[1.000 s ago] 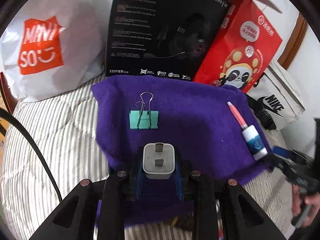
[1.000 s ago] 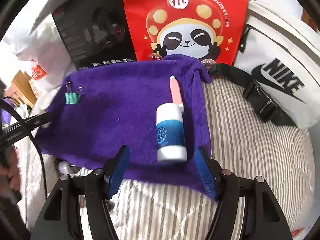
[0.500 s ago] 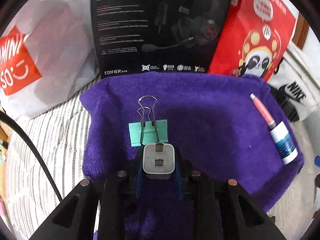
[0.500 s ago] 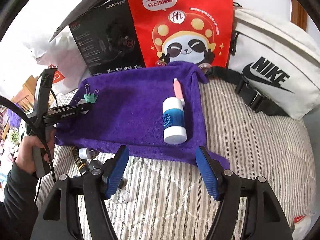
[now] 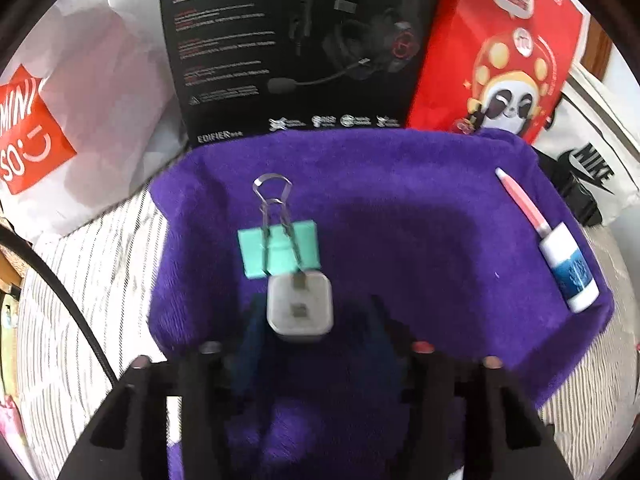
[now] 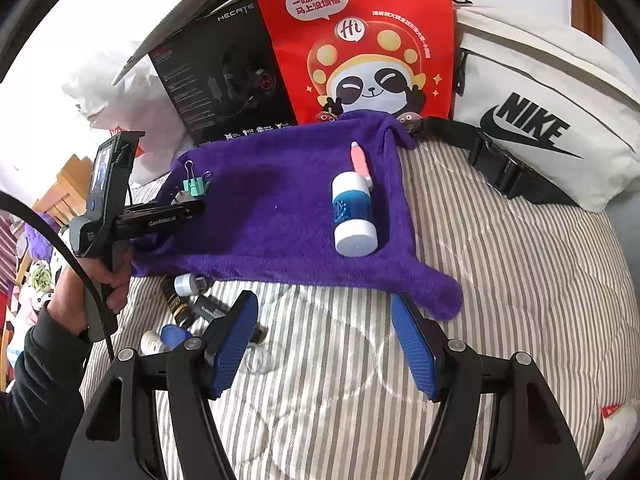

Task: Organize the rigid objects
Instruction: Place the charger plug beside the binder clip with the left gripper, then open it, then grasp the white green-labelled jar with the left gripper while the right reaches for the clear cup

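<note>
The left gripper (image 5: 310,320) has just been opening; the small white plug charger (image 5: 300,306) sits between its parted jaws, beside the mint-green binder clip (image 5: 280,250). The right gripper (image 6: 324,344) hangs open, empty, over striped bedding (image 6: 500,280).

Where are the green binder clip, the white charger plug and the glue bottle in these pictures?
green binder clip (image 5: 280,254): left wrist view, on its green body.
white charger plug (image 5: 300,308): left wrist view, on its pronged face.
glue bottle (image 6: 352,210): right wrist view, on its blue label.
</note>
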Available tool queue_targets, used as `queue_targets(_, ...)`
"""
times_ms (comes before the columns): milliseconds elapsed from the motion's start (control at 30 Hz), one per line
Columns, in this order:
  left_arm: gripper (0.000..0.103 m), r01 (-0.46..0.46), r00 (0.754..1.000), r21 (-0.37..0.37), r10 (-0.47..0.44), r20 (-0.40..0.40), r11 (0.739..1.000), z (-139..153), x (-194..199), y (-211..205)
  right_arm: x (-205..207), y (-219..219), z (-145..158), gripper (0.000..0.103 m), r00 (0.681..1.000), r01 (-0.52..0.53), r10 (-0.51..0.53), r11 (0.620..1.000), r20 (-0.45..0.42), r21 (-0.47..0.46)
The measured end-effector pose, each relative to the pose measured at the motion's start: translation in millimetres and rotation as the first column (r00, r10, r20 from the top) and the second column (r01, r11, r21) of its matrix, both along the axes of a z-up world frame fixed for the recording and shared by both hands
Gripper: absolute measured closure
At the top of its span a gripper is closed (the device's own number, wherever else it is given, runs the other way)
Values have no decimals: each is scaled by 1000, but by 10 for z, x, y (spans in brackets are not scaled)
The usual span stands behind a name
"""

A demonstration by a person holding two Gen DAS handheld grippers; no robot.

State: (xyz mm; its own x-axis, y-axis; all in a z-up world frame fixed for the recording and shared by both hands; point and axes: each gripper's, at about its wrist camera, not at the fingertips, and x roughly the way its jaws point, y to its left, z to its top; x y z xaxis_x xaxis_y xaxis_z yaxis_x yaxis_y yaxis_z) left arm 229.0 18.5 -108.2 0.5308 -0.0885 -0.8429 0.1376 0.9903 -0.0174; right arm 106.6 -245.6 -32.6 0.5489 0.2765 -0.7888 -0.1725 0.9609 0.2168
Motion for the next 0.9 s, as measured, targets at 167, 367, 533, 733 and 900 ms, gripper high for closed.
queue_targets(167,48,-5,1000,17,6,-15,1000,23,-193,-51,-160,-95,-37,34,1000,18,-17,1000,-19,4)
queue_targets(367,48,36,999,9,-36,40,999,334,-676,-47,-355,-149,24,34,999,29,-28,1000,-29,3)
queue_targets(533,48,100,994,23,-101,35,995,408,-973,-95,-449,-104,110,33,999,26,-26,1000,-21,-6)
queue_targets(733,48,93,995,-84,-96,-26,992,277,-1279,-83,-500,-33,171,33,1000,14,-15,1000,-16,-22)
queue_targets(900,48,90,993,-119,-98,-60,989,165,-1485,-148,-534,-43,193,33,1000,26,-26,999,-15,-35)
